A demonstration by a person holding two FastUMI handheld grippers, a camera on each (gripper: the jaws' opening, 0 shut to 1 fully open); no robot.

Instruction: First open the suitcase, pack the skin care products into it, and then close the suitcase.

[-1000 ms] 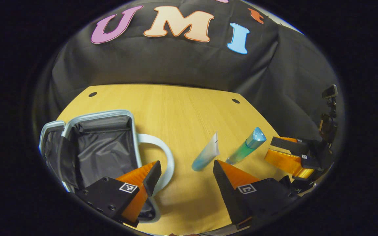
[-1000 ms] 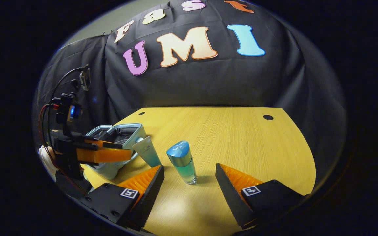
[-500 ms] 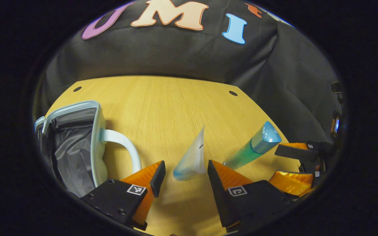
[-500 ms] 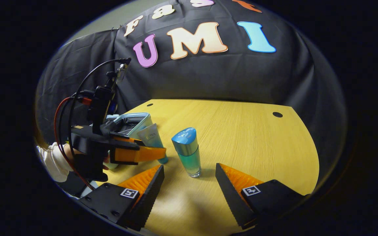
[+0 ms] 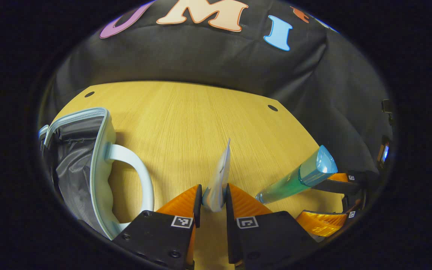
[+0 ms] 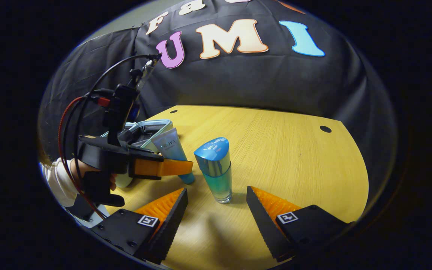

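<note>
Low in the left gripper view, my left gripper [image 5: 213,197] clamps the tube [image 5: 218,182]; the open suitcase [image 5: 84,165] sits at left. Across the right gripper view, my right gripper [image 6: 216,202] stands spread before the bottle [image 6: 216,168] at centre

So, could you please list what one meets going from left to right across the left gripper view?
Open suitcase → its handle → tube between the left gripper fingers → bottle → right gripper.
</note>
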